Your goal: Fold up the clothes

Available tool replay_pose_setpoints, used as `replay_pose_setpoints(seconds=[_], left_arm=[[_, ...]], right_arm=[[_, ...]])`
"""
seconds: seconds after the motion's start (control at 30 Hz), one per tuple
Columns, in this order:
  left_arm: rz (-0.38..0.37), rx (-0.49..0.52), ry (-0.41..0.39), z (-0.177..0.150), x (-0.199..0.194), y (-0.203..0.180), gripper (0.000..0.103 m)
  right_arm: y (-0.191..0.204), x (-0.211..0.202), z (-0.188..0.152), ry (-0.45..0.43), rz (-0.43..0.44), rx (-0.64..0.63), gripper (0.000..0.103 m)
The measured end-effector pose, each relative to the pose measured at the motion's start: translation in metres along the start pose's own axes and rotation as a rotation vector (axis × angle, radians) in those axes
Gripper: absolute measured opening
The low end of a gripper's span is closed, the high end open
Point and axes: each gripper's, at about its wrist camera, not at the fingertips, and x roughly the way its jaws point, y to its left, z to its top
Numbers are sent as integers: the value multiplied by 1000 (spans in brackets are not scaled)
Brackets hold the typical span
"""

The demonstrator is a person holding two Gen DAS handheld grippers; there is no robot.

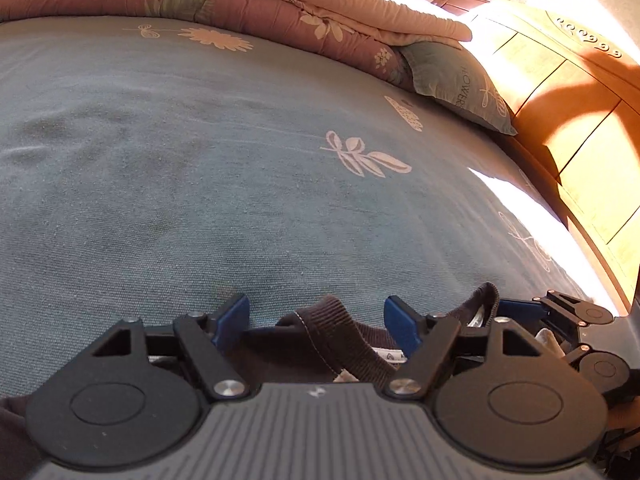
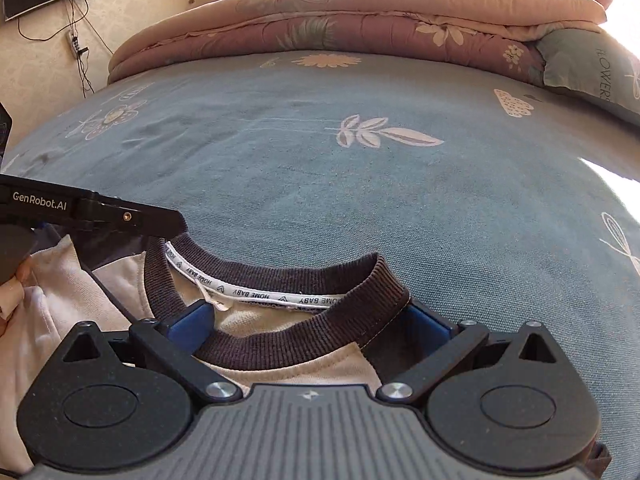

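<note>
Blue bedsheet (image 2: 320,184) bears a cream sweatshirt (image 2: 304,364); both claws (image 1: 316,320) (image 2: 312,320) gape wide, straddling its collar.

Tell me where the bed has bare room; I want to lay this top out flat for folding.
The blue sheet lies bare from the top's collar up to the folded quilt, with the pillow bordering the right. It is crowded only at the near edge, where both open grippers, left and right, sit at the collar.
</note>
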Motion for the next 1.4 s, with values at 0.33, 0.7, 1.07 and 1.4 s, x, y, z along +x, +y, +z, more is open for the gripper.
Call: replay_pose_setpoints(seconds=[0.33,0.7,1.07,1.4], left_arm=[[-63,-155,7,-22,-54,36,78],[-75,-265,-33,-17,-54,75,79],[21,-98,-45,-17,-95,44,80],[106,91,14,-30,-108,-9,81]], right_arm=[[60,-23,24,-60,310,-140,103],[108,60,51,68,502,-180,103],[49,-47,24,16,172,-77,103],[-30,-16,16,28,29,141,103]])
